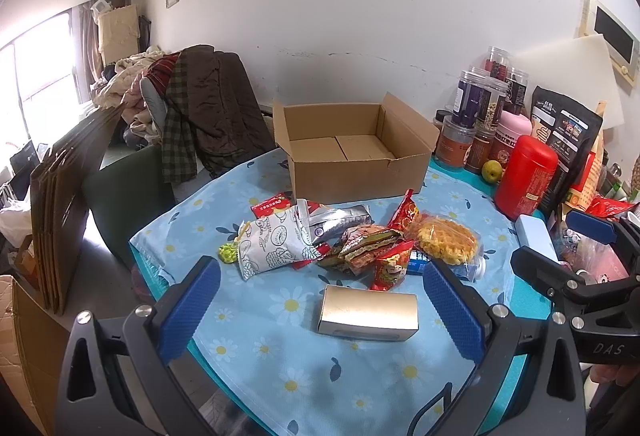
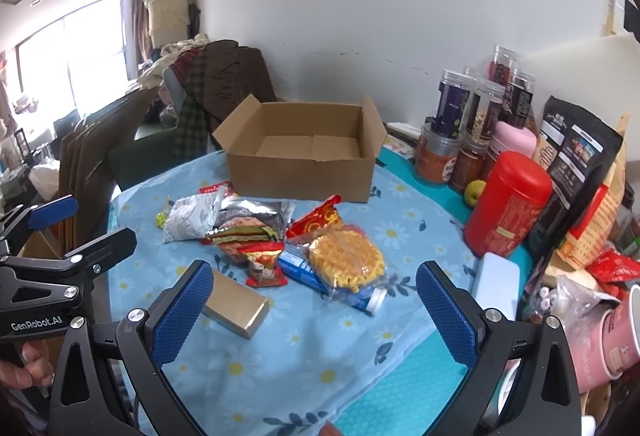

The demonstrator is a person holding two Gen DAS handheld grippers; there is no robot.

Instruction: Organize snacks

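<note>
Snacks [image 1: 360, 244] lie heaped mid-table before the empty cardboard box [image 1: 352, 152]: crinkly, light, slippery packets, so I'd pinch them at a sealed edge, while the stiff gold box [image 1: 368, 312] nearest me suits a grip across its short sides. Both my left gripper [image 1: 320, 312] and right gripper [image 2: 316, 312] hover with jaws wide apart, holding nothing. Underneath, the daisy-print cloth [image 1: 280, 356] looks soft and could bunch, and jars crowd the right side of a cluttered room.

Black frames, blue textured fingers [image 1: 196, 300], silver screws
</note>
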